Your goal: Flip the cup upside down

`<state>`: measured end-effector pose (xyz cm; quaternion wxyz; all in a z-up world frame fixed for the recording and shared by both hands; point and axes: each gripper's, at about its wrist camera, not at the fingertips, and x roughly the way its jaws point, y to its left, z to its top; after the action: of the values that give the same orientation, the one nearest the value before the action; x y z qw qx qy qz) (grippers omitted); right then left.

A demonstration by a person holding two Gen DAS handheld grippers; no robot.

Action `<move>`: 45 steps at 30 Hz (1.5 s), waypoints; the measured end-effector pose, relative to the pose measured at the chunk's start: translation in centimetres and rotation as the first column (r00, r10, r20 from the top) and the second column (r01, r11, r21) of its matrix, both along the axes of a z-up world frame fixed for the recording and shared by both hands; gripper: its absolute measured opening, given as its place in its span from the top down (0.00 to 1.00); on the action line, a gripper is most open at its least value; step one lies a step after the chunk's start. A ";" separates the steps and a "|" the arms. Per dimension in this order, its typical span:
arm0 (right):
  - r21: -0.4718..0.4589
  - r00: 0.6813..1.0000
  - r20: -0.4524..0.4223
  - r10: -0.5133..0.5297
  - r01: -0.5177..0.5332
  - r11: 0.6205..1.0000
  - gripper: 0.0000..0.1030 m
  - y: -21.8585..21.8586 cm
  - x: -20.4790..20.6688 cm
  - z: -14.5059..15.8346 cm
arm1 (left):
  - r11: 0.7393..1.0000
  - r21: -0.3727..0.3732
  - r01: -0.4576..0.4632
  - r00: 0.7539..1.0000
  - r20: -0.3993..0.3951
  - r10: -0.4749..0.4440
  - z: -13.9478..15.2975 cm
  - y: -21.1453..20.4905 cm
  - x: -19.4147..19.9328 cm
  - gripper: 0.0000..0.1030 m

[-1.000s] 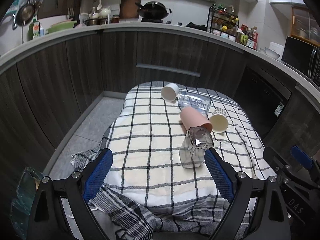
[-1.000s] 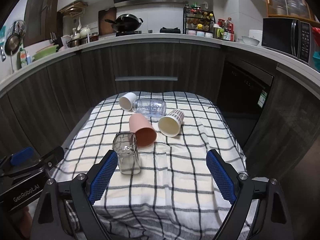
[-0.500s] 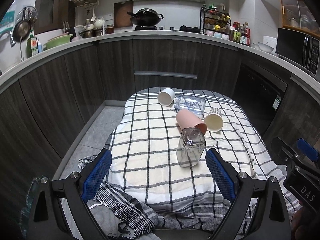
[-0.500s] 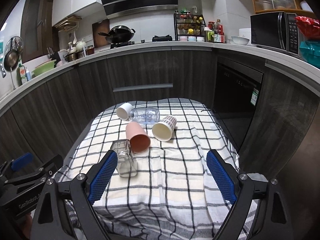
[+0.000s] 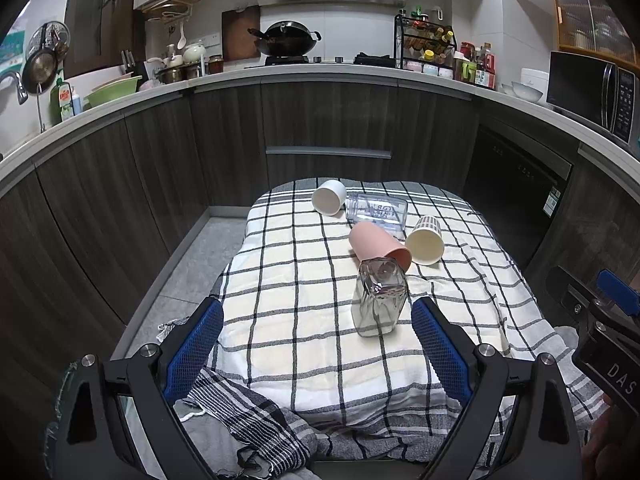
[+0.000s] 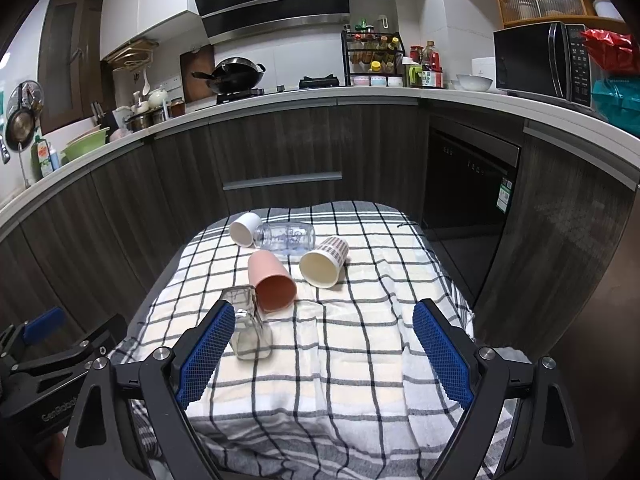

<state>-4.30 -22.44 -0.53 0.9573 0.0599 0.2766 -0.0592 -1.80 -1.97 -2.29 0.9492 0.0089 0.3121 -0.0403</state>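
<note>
Square clear glass (image 5: 379, 304) stands base-up mid-frame on the checked cloth (image 5: 288, 280), smooth pink cup (image 5: 378, 245) lying behind it; left gripper (image 5: 316, 344) and right gripper (image 6: 323, 350) both spread apart, empty.

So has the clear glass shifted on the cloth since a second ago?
No. The glass stands upside down on the same checks, its base against the pink cup's rim; only the cameras pulled back.

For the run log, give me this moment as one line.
left gripper: open, empty | right gripper: open, empty | square glass: upside down on checked cloth | pink cup: on its side
</note>
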 end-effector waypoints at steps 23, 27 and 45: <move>0.001 1.000 0.001 0.000 0.000 1.000 0.12 0.0 0.0 0.0 | 1.000 -0.002 0.001 1.000 -0.003 -0.001 -0.1 0.0 0.1 0.07; 0.001 1.000 0.002 0.000 0.000 1.000 0.12 0.1 -0.1 0.1 | 1.000 -0.003 0.002 1.000 -0.003 -0.002 -0.1 0.1 0.1 0.07; 0.009 1.000 -0.002 -0.001 0.001 1.000 0.12 0.2 -0.2 0.0 | 1.000 0.002 -0.002 1.000 -0.008 0.002 -0.4 -0.1 -0.2 0.06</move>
<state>-4.50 -22.23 -0.51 0.9566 0.0643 0.2779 -0.0586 -1.96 -2.04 -2.67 0.9479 0.0094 0.3159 -0.0393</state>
